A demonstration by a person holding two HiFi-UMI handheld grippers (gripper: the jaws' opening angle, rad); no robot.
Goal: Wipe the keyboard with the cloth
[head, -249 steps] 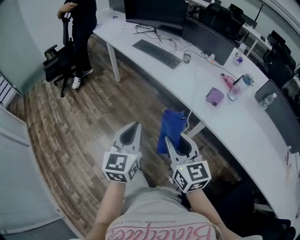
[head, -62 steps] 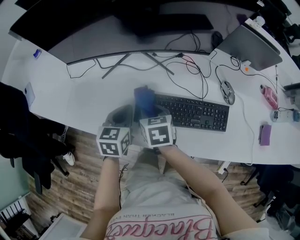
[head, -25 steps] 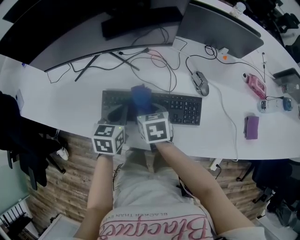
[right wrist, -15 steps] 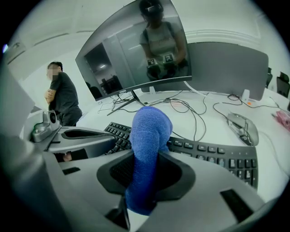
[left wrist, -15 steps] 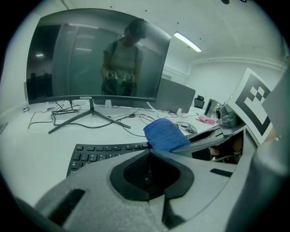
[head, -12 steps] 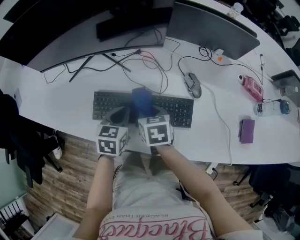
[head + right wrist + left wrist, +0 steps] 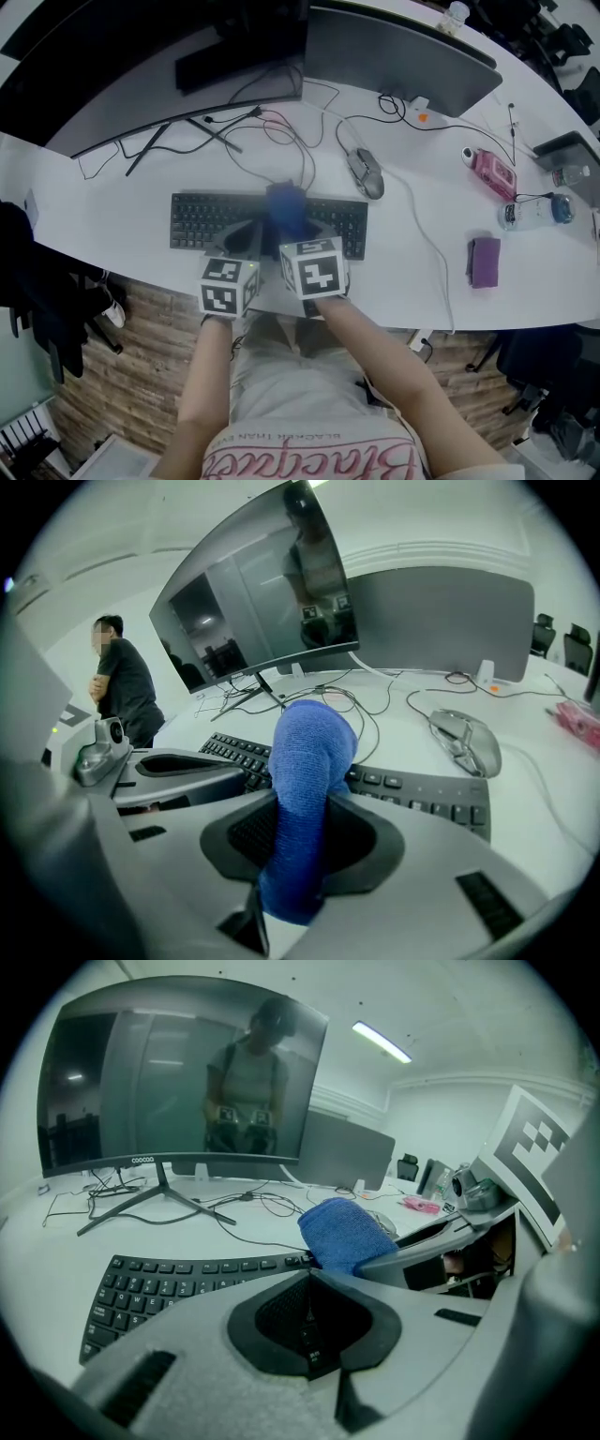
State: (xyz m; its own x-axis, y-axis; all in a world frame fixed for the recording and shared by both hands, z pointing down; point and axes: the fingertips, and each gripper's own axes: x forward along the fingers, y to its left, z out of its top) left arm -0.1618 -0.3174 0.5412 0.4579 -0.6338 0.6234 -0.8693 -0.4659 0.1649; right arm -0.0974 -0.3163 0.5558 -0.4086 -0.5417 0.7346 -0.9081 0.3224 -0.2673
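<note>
Blue cloth [image 7: 311, 752] sits pinched in the right gripper [image 7: 298, 822] over the black keyboard [image 7: 202, 217]. Left gripper [image 7: 309, 1277] beside it has jaws pressed together.

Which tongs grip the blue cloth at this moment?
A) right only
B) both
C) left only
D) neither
A: the blue cloth runs up through the shut right tongs, while the left tongs are closed with nothing between them.

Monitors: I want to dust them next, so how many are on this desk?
2: a curved monitor behind the keyboard, and a grey monitor to its right. More may lie beyond the frame.
</note>
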